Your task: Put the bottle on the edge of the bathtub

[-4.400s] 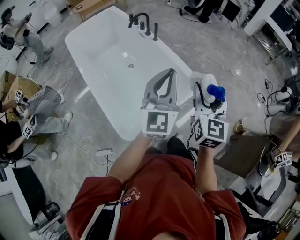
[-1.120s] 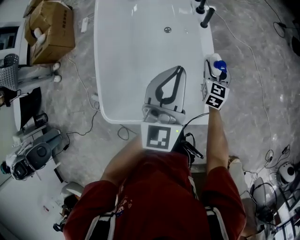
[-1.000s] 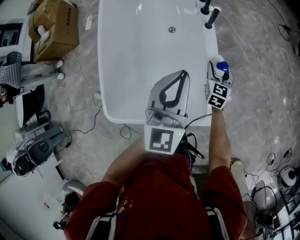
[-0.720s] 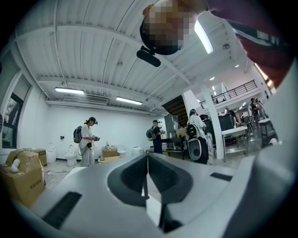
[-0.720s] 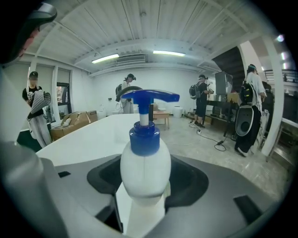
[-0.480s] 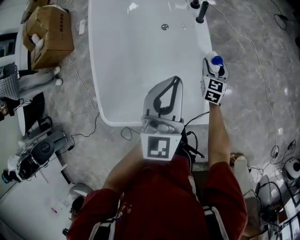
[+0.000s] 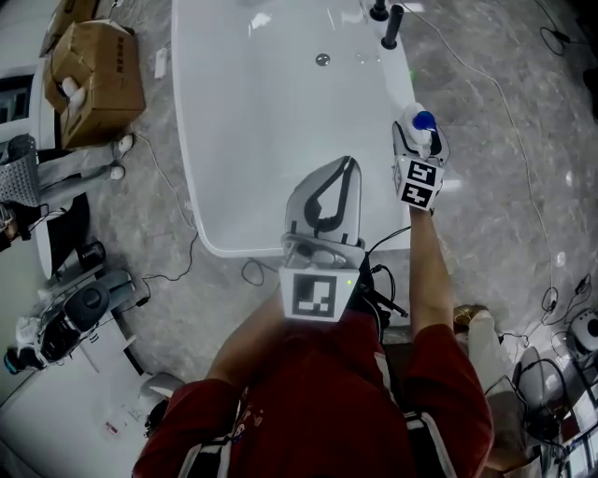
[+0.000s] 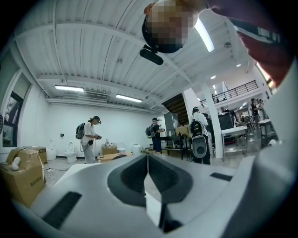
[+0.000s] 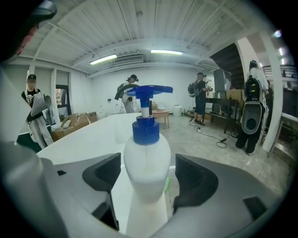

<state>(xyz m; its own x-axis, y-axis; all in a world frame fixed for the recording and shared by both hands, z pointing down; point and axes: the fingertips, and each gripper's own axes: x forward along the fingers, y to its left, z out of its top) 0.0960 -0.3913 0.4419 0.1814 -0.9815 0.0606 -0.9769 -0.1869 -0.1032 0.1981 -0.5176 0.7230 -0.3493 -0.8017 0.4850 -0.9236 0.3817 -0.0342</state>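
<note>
While the white pump bottle [image 7: 425,121] stands upright on the rim of the bathtub [image 7: 187,177], the right gripper [image 7: 420,138] flanks it with its jaws spread

Right of centre in the head view, the blue-topped bottle sits on the tub's right-hand edge, below the dark faucet [image 7: 391,25]; the right gripper view shows a gap between each pad and the bottle's sides, the jaws having just been opening. At frame centre the left gripper [image 7: 342,168] hangs over the tub's near end, jaws pressed together with nothing between them
</note>
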